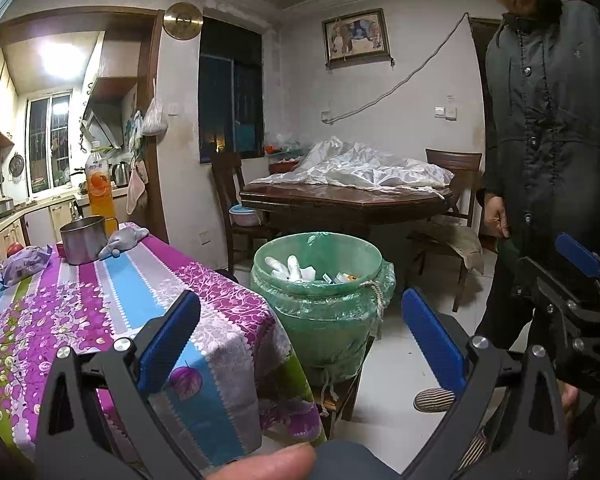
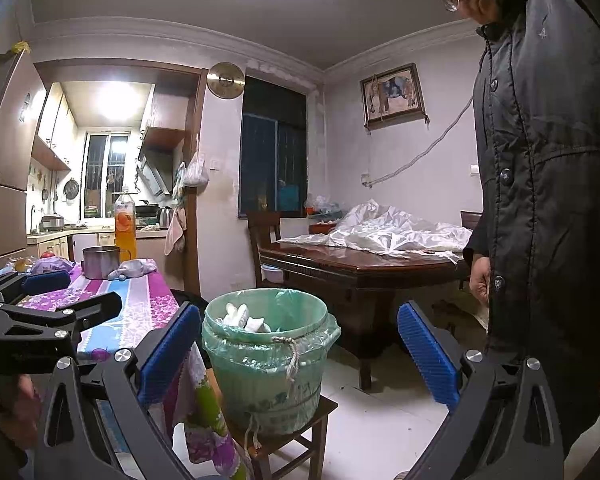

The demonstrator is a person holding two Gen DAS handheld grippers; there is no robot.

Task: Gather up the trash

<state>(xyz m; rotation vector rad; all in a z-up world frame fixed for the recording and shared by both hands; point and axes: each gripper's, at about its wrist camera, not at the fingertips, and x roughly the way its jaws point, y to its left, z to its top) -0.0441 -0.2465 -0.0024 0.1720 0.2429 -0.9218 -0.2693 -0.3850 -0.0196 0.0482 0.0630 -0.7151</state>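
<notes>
Both grippers are up and empty: the left gripper [image 1: 300, 344] spreads its blue fingers [image 1: 172, 340] wide, nothing between them, and the right gripper [image 2: 298, 354] gapes just as wide. Between the two sets of pads sits the green-lined trash bucket [image 2: 270, 360], perched on a small wooden stool [image 2: 300, 436] just beside the table with the purple striped cloth [image 1: 112, 312]. White crumpled trash [image 1: 294, 270] already lies inside the bucket. Far end of that table: a steel pot [image 1: 83, 242], an orange drink bottle [image 1: 99, 184], a purple packet [image 1: 24, 268]. A person in a dark coat [image 1: 552, 120] stands right of the bucket, looking down.
</notes>
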